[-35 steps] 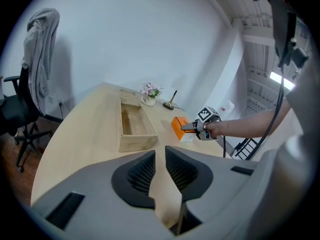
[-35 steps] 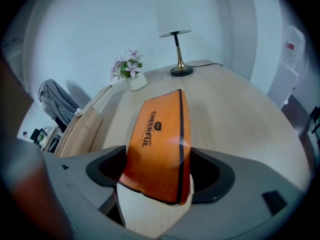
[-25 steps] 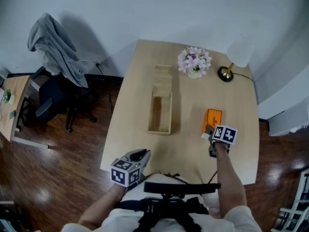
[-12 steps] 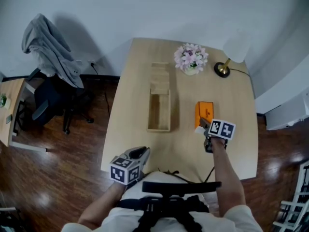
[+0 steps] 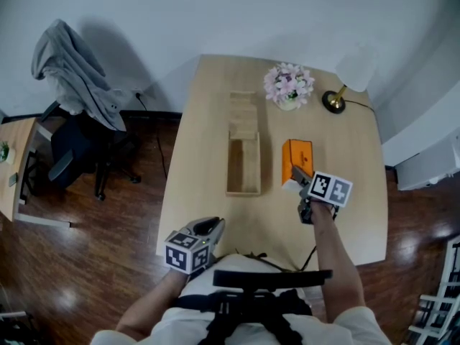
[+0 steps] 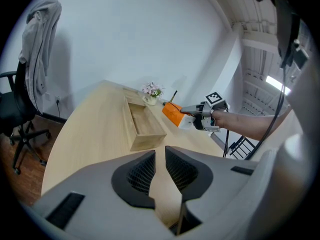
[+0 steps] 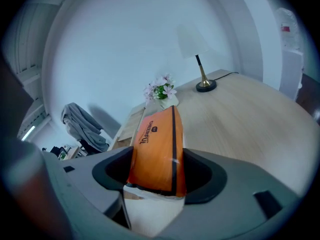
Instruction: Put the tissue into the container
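Note:
An orange tissue pack [image 5: 297, 160] with a white end sits between the jaws of my right gripper [image 5: 295, 180], which are closing and press on its sides. It is held just off the table, to the right of the open wooden container [image 5: 231, 165]. In the right gripper view the tissue pack [image 7: 157, 144] fills the gap of the right gripper [image 7: 159, 170]. My left gripper [image 5: 208, 228] hangs over the table's near edge with nothing in it. In the left gripper view the left gripper [image 6: 160, 156] shows only a thin slit, and beyond it are the container [image 6: 145, 139] and tissue pack [image 6: 172, 115].
A vase of pink flowers [image 5: 289, 86] and a brass lamp [image 5: 334, 100] stand at the table's far end. A wooden lid piece [image 5: 243, 115] lies just beyond the container. An office chair with a grey jacket [image 5: 72, 70] is on the floor at left.
My right gripper has carried the tissue pack leftward, nearer the container. The left gripper has stayed at the near edge.

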A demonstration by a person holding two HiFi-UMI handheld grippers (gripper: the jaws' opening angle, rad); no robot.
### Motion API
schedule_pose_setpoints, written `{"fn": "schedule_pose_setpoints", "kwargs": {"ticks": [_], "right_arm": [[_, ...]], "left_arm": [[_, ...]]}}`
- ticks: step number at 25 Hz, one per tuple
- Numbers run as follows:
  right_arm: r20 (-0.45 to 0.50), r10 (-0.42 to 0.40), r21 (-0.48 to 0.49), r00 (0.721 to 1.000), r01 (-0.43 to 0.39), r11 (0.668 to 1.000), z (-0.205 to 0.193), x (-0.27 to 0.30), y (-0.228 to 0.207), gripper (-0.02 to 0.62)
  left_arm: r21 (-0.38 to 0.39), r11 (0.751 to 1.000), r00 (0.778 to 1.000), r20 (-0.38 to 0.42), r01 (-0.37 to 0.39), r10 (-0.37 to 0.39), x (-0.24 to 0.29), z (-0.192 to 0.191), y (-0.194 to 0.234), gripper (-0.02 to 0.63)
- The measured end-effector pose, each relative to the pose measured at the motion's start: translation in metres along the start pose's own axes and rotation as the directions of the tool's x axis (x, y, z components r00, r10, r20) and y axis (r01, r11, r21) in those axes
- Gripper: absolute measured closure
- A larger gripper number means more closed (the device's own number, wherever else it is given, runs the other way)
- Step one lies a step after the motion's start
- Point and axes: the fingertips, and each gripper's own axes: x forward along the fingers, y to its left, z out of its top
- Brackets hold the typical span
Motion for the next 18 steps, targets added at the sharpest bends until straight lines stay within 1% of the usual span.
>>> {"fn": "schedule_pose_setpoints", "kwargs": {"ticks": [7,18], "right_arm": [[0.018,0.07,-0.046,0.997,-0.069,0.997,0.007,0.01,0.057,0.291],[-0.004,0.149,-0.07,0.989,-0.149,0.986,-0.004,0.032,0.116,0.293]], "left_arm": [[0.008,1.0,1.0,-0.005,0.008,-0.008,-0.007,0.002,0.015,0.557],[-0.001,1.0,1.0,-0.001,-0.008,0.008,-0.022,0.0,0.038,0.557]]}}
